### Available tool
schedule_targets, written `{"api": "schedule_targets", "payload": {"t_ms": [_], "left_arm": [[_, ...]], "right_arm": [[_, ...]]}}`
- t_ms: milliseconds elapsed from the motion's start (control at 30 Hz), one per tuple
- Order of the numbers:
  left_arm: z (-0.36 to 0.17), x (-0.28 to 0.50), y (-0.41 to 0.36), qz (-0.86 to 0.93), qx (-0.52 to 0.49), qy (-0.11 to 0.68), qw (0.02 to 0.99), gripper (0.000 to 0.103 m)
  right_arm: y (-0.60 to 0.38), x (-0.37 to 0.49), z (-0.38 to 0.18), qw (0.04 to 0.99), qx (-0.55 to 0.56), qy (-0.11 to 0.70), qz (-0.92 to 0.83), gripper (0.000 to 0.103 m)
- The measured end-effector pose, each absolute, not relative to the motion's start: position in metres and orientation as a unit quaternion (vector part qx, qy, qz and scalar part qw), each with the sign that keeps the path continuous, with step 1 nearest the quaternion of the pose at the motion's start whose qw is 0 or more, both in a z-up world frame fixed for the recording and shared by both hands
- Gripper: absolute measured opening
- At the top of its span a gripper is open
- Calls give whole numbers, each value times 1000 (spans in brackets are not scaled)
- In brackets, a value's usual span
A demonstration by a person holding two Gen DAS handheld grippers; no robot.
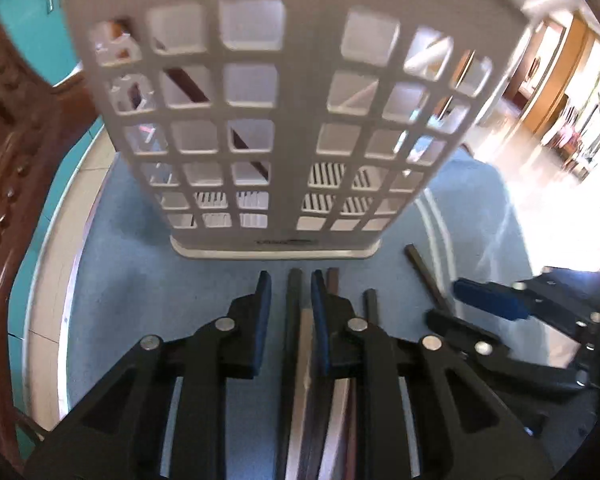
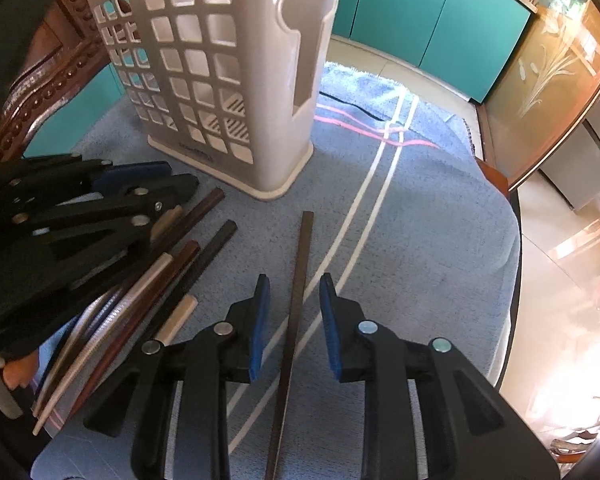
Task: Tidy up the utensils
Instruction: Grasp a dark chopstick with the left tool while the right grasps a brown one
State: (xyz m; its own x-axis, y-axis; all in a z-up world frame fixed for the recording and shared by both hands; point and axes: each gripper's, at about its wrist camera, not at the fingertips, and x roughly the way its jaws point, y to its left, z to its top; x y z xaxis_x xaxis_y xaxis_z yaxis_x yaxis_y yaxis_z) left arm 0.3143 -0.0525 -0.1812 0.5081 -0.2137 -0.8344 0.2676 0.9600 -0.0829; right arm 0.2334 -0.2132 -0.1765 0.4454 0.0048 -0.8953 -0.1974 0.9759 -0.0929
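Blue mat (image 2: 420,240) with white stripes covers the work surface; its far edge is washed out by glare in the left wrist view. White lattice utensil holder (image 2: 204,80) stands upright on the mat, top rim cut off in both views; dark sticks show through its openings in the left view, blurred. Bundle of chopsticks (image 2: 148,288) lies on the mat, its near ends hidden under the left gripper (image 1: 288,296), whose fingers stand parted around one dark stick without clamping it. Right gripper (image 2: 294,300) likewise spread, pads clear of a single dark chopstick (image 2: 296,300) lying between them, lower end cut off.
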Motion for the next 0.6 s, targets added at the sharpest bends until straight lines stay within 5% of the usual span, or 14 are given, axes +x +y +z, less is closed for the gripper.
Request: {"api": "schedule_targets", "payload": {"t_ms": [600], "left_arm": [[-188, 292, -23, -87, 52, 498, 861, 24]], "right_arm": [[-206, 234, -179, 851, -119, 510, 34, 36]]}}
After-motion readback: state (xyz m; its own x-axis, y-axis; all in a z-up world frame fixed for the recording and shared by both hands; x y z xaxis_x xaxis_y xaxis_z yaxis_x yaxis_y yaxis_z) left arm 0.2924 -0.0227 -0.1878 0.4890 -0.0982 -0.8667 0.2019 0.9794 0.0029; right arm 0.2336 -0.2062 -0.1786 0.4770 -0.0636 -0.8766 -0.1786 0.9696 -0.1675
